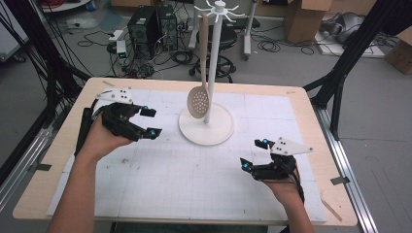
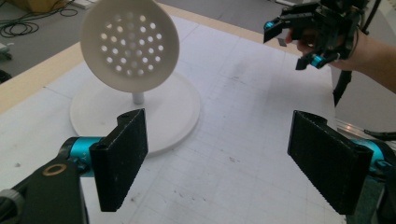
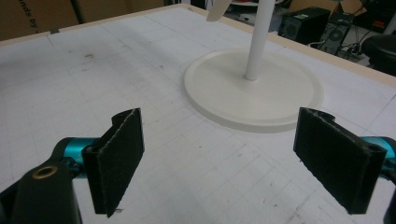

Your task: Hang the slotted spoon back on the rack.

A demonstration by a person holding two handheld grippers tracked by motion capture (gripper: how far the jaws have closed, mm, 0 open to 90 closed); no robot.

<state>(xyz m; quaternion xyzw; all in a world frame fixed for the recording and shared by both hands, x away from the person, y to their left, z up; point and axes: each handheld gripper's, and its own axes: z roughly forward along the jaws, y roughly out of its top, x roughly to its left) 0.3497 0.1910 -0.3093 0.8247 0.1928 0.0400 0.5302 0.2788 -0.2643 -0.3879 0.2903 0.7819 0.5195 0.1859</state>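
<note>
Hanging from a hook of the single white stand (image 1: 212,58) at the desk's (image 1: 58,145) far middle: one slotted spoon (image 1: 199,99), perforated bowl downward, just above the round base. Probably light, rigid and slick; best pinched on the flat handle. Two grippers, left gripper (image 1: 148,121) and right gripper (image 1: 255,154), both jaws apart, empty.

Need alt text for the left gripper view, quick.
The left claw, jaws wide open and empty, faces a white slotted spoon hanging over a round stand base on the gridded mat. The right claw is at top right.
</note>
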